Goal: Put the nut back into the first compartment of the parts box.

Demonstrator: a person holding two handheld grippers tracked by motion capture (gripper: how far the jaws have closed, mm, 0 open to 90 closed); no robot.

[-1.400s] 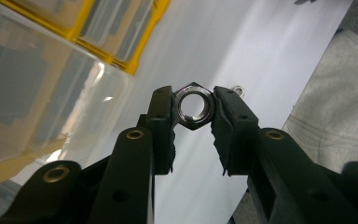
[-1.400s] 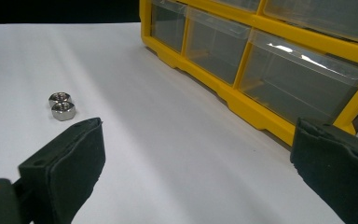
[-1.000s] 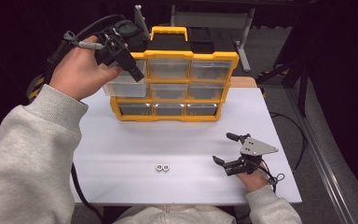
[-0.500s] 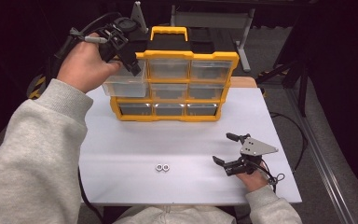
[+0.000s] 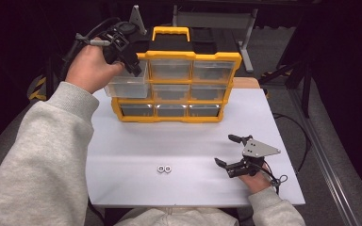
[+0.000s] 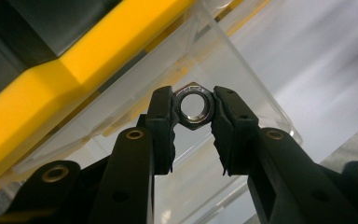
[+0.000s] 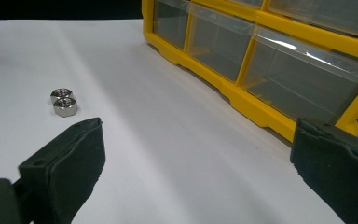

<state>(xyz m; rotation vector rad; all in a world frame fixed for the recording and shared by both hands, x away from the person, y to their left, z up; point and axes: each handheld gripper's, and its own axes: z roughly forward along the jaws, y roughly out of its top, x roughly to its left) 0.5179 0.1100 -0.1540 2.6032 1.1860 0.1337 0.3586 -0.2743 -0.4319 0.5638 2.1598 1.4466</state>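
Left gripper (image 5: 133, 66): your jaws are clenched on a hex nut (image 6: 195, 105), one pad on each side of it, the hole facing the left gripper view.
Change, left hand (image 5: 90, 66): across the earlier high views your hand has slid toward the cabinet and sunk a little; the gripper tip now sits over the pulled-out drawer rather than out to its left.
Pulled-out drawer (image 5: 127, 84): clear plastic, top-left column of the organiser, drawn forward past the yellow frame; in the left gripper view its open mouth lies directly behind the nut.
Organiser (image 5: 179, 54): yellow frame with a black top and carry handle, three rows of clear drawers; the other drawers look shut.
Meaning for the work: you appear to be at the drop-off step. The nut is lined up with the drawer but not yet let go; whether it is low enough to fall inside cleanly is a judgement, and the near wall of the drawer is the edge to clear.
Right gripper (image 5: 233, 153): jaws spread wide, holding nothing, parked on the white table (image 5: 169, 141) at the near right; unmoved across the three high views.
Spare nuts (image 5: 164, 168): two, lying touching each other on the table near its front edge, well apart from the organiser, to the left of the right gripper; likely next in line.
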